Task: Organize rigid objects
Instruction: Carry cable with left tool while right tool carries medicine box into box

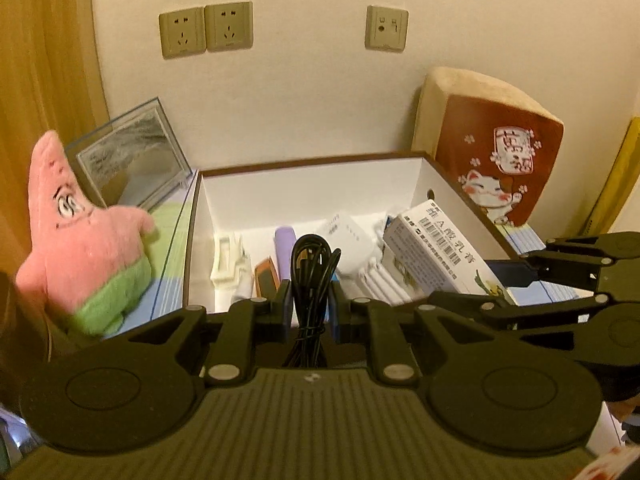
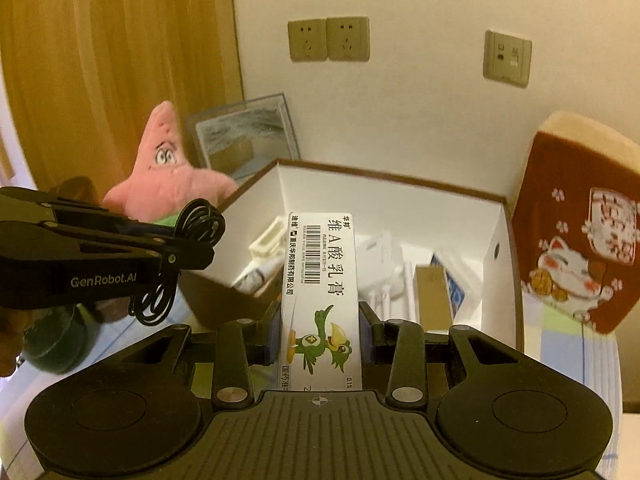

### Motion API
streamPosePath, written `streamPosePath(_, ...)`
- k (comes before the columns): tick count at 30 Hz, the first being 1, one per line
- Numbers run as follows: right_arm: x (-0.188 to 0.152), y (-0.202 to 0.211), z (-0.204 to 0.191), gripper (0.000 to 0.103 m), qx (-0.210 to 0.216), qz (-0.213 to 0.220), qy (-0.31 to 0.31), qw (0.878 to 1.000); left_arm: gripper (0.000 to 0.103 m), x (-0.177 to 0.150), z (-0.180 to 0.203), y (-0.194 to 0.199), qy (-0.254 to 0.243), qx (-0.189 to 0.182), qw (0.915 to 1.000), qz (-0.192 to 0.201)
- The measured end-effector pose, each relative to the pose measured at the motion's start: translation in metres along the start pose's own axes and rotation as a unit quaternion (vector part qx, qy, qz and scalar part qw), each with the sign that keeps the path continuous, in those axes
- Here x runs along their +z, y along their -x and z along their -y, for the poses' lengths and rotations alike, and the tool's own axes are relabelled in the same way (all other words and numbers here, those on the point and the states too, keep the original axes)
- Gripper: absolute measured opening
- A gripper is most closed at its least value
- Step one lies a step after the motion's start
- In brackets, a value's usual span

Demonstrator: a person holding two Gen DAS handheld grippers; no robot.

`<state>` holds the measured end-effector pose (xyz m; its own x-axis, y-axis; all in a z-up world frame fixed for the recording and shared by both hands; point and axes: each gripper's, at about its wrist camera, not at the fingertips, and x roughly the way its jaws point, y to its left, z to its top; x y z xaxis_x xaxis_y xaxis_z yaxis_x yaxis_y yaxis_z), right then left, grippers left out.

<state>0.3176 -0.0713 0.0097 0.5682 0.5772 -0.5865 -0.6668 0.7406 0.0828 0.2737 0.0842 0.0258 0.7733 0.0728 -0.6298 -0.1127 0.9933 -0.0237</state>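
Both hands are loaded and held over the open storage box (image 1: 208,208), which already carries a mix of small items: a white adapter (image 1: 348,240), a lilac tube (image 1: 285,248), an orange-edged piece and some cream plastic parts, so the sorting looks well under way, with these two things apparently left to place. The left hand-held gripper (image 1: 310,300) is pressed tight on a coiled black cable (image 1: 310,268), whose bundle stands roughly upright between the jaws, its loop end toward the box's back wall and its tail hanging down behind the fingers. The right hand-held gripper (image 2: 320,332) pinches a long white medicine carton (image 2: 322,280) across its narrow width near the bird drawing (the barcode end is the far one); its long axis runs straight ahead along the fingers, out over the near rim of the box and tipped slightly downward. A pink plush star (image 1: 76,232) and a red cat-print cushion (image 1: 500,160) flank the box, outside it.
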Motion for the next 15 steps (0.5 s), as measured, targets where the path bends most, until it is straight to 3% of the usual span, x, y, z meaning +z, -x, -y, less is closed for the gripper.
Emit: streamPosePath(15,0.038,-0.037,0.022,0.035,-0.012,0.01,-0.004,1.0,0.014,0.041,-0.005,-0.041,0.0,0.002,1.0,0.003)
